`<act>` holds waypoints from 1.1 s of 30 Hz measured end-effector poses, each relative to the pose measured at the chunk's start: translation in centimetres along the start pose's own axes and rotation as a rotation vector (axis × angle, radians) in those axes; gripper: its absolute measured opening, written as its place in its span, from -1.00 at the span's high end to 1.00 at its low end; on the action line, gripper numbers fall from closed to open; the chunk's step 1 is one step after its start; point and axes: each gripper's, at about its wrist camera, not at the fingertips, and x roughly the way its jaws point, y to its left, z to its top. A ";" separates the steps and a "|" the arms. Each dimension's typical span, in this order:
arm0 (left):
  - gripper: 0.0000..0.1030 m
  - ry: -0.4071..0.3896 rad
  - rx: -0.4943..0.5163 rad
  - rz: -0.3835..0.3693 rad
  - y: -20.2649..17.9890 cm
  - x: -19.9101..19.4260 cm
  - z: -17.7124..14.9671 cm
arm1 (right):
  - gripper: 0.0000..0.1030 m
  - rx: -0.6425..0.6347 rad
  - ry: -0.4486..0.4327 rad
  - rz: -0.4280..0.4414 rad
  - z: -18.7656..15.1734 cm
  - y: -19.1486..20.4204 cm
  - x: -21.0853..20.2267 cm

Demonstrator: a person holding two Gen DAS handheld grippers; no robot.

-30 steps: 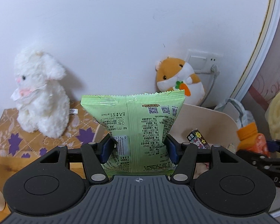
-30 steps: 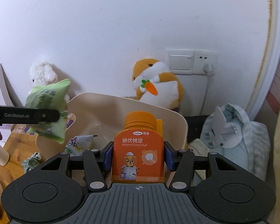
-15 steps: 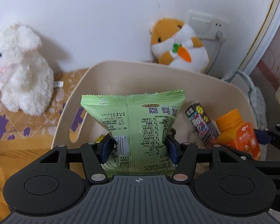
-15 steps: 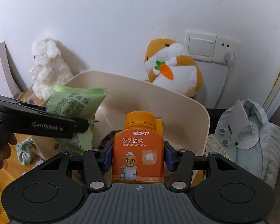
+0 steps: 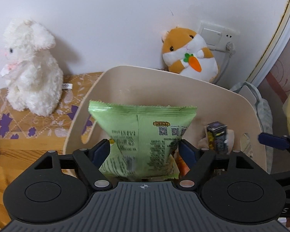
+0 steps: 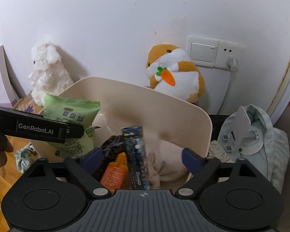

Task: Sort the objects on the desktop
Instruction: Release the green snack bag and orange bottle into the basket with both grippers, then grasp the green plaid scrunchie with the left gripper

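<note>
I'm seeing the cream bin [image 6: 187, 114] holding an orange bottle [image 6: 114, 172] lying down, a dark packet [image 6: 135, 154] and cloth. My left gripper [image 5: 144, 150], fingers spread, is loosely bracketing the upright green snack bag [image 5: 143, 135] over it; my right gripper [image 6: 143, 158] is hanging released.

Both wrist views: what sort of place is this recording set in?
Probably a home room, likely a bedroom or living corner. Plush toys, a white rabbit and an orange hamster, sit against a white wall with a light switch and socket, behind a beige storage bin holding household odds and ends.
</note>
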 end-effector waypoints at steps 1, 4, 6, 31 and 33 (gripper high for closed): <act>-0.54 -0.008 0.002 -0.002 0.3 -0.3 -0.1 | -0.87 0.007 -0.004 0.001 -0.1 0.0 -0.3; -0.54 -0.035 0.002 -0.005 0.9 -2.1 -0.4 | -0.96 0.014 -0.018 0.002 -0.5 0.4 -1.2; -0.54 -0.054 -0.011 -0.008 1.8 -3.2 -0.8 | -1.00 0.008 -0.031 -0.001 -0.9 0.9 -1.9; -0.55 0.038 0.111 0.099 16.6 -5.4 -9.4 | -1.00 -0.230 0.072 0.053 -8.9 8.9 -4.4; -0.55 0.047 0.138 0.108 16.8 -4.8 -9.6 | -1.00 -0.272 0.099 0.059 -9.5 9.4 -3.9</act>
